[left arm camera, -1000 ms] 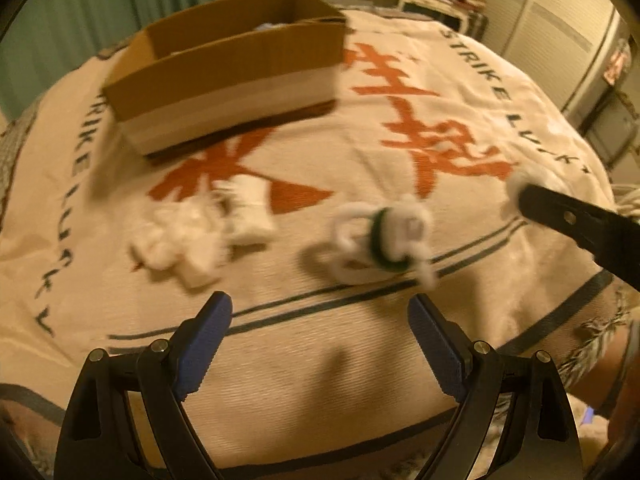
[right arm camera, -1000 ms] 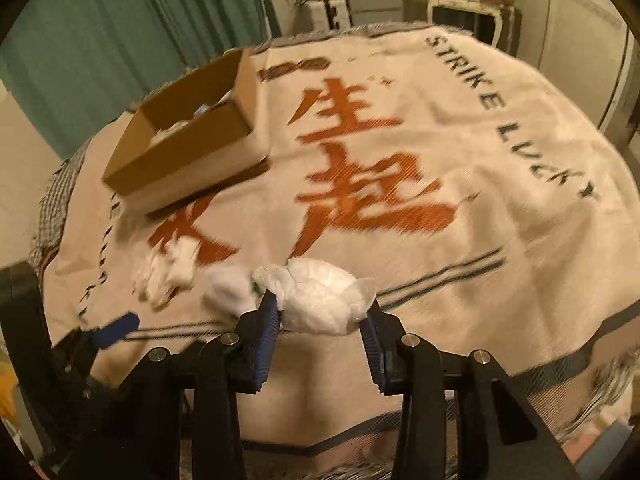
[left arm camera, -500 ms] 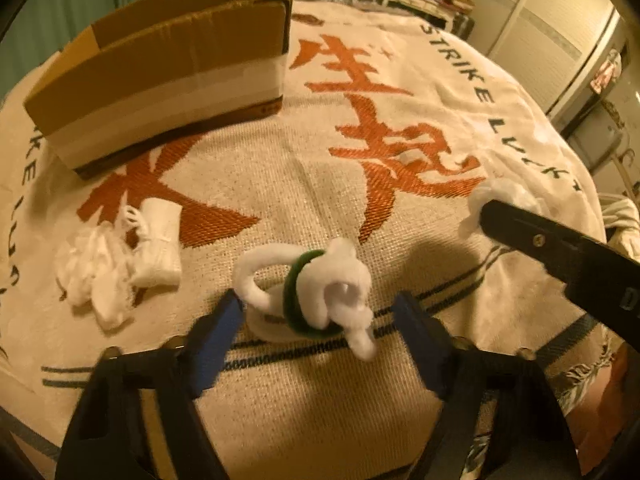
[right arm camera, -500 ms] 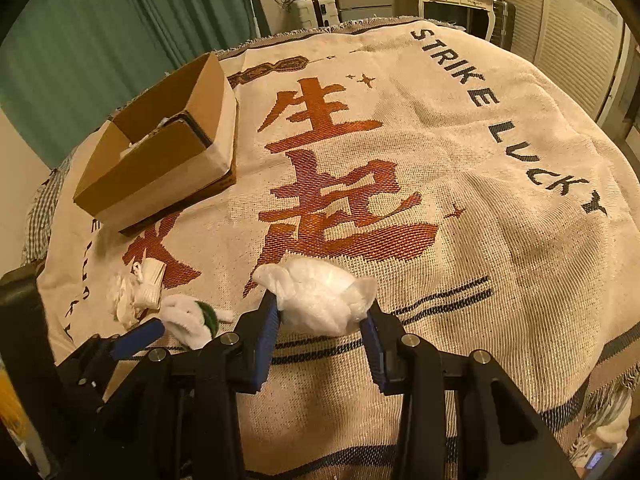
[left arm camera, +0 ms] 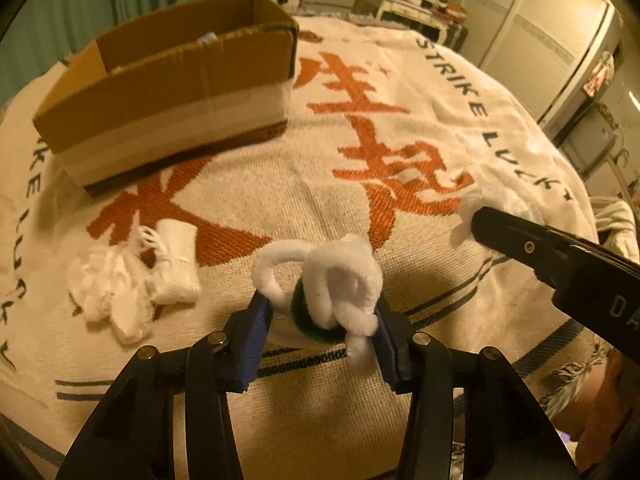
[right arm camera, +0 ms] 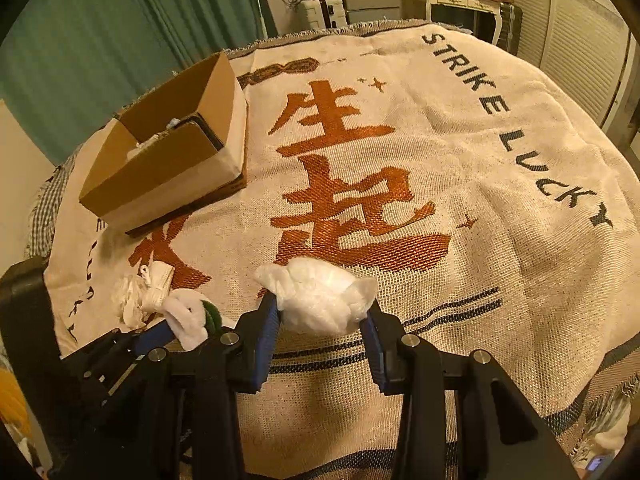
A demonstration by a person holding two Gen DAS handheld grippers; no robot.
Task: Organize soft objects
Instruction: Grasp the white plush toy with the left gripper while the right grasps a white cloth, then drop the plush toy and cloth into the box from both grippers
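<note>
Both grippers loaded, box ahead

Left view: your left gripper [left arm camera: 322, 312] pinches the white chenille twist [left arm camera: 340, 276]; lift clear toward the cardboard box [left arm camera: 172, 96] ahead-left.
Right view: your right gripper [right arm camera: 322, 320] squeezes the white wad [right arm camera: 318, 296]; keep pressure gentle, steady.

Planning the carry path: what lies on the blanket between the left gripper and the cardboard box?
In the left wrist view, bare blanket separates left gripper from cardboard box.
</note>
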